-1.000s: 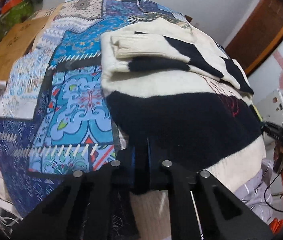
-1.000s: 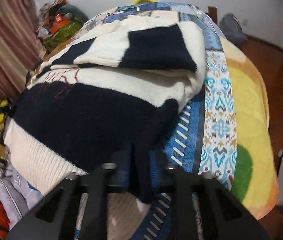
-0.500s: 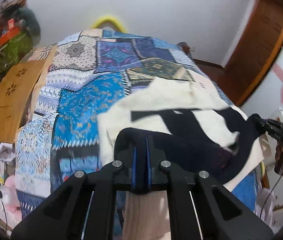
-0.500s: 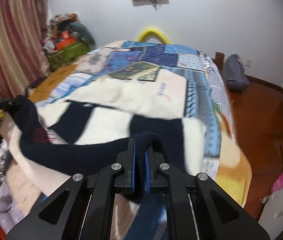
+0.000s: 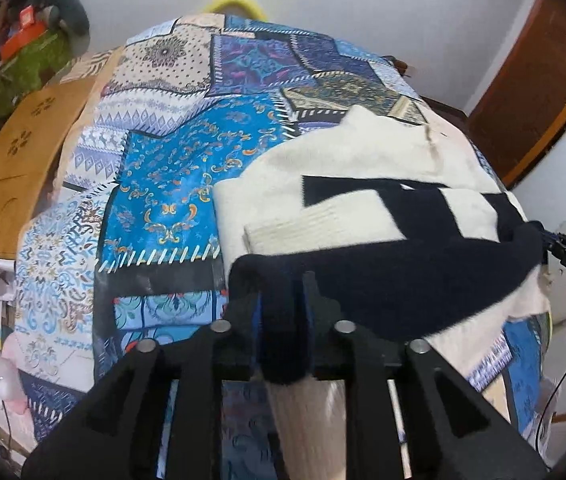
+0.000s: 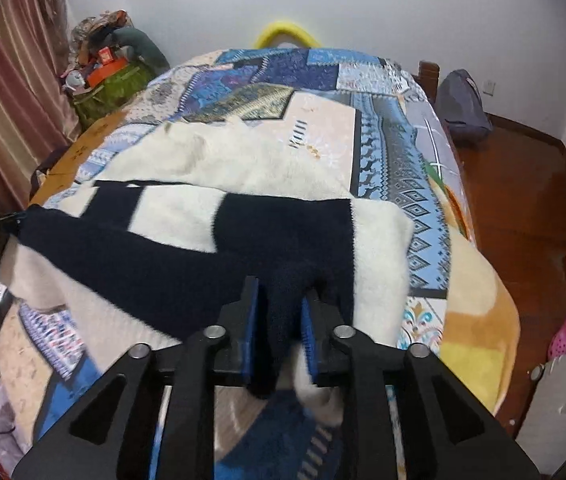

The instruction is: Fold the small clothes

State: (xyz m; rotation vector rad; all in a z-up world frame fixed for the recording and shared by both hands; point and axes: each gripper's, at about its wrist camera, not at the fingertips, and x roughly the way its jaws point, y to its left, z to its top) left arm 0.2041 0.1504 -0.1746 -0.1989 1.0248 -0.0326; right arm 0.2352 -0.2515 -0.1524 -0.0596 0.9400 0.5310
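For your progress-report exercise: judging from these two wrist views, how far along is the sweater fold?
Done: both sleeves lie folded across the sweater on the quilt. In hand: the dark hem band sits between the left gripper and the right gripper, whose jaws are opening, carried over the body. Left: let the hem go and smooth the fold.

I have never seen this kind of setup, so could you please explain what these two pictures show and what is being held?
There is no robot here: a person holds a two-finger tool in each hand, with a camera on each looking along its fingers. One picture is from the left tool, the other from the right tool. Both look down on a bed with a patchwork quilt. On it lies a cream and navy sweater, partly folded. Each tool has the sweater's navy edge between its fingers, and both tools' jaws are opening, so the fold is being let go.
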